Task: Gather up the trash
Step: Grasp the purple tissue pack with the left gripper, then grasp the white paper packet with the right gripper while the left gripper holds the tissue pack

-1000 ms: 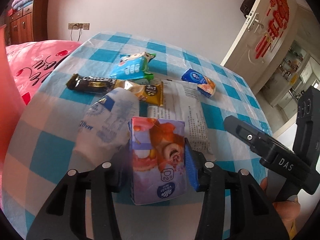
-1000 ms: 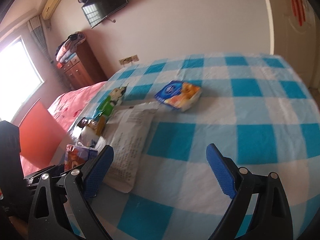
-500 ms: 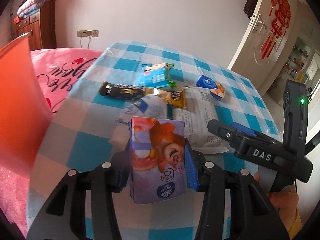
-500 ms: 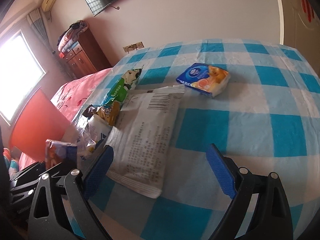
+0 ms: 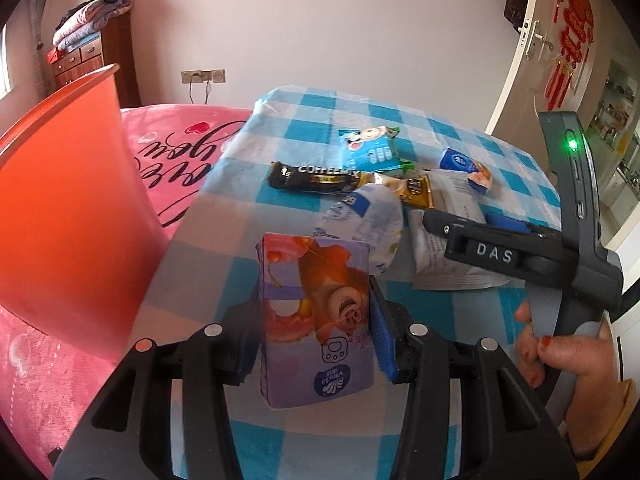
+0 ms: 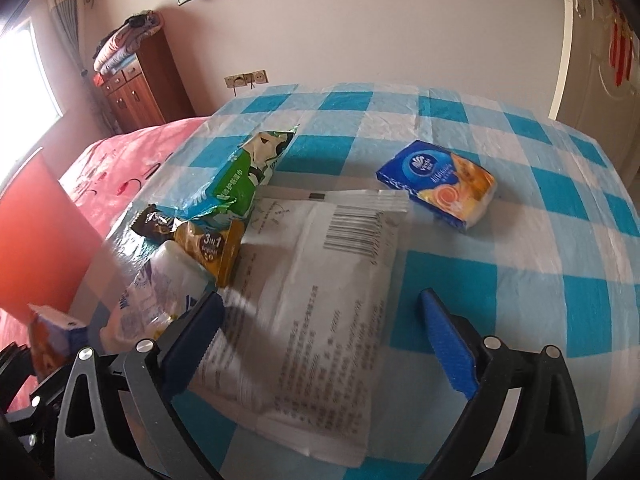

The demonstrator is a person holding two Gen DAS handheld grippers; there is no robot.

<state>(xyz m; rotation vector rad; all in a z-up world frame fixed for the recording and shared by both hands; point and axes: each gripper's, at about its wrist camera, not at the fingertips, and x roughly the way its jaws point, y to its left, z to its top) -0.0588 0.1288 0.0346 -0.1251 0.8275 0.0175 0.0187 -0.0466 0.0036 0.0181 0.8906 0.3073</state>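
The orange bin (image 5: 60,216) stands at far left, beside the bed and left of the table (image 5: 224,264); the left gripper (image 5: 316,320), nearer the bin, is clamped on the upright tissue pack (image 5: 316,320), so the drop lies to its left; the right gripper (image 6: 320,344) hangs spread wide over the white mailer bag (image 6: 316,300), whose long axis runs away from it.

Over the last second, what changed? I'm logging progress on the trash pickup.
The left hand-held gripper, clamped on the purple tissue pack throughout, carried it back off the table toward the orange bin. The right hand-held gripper, open all along, advanced over the white printed packet. The other wrappers stayed put.
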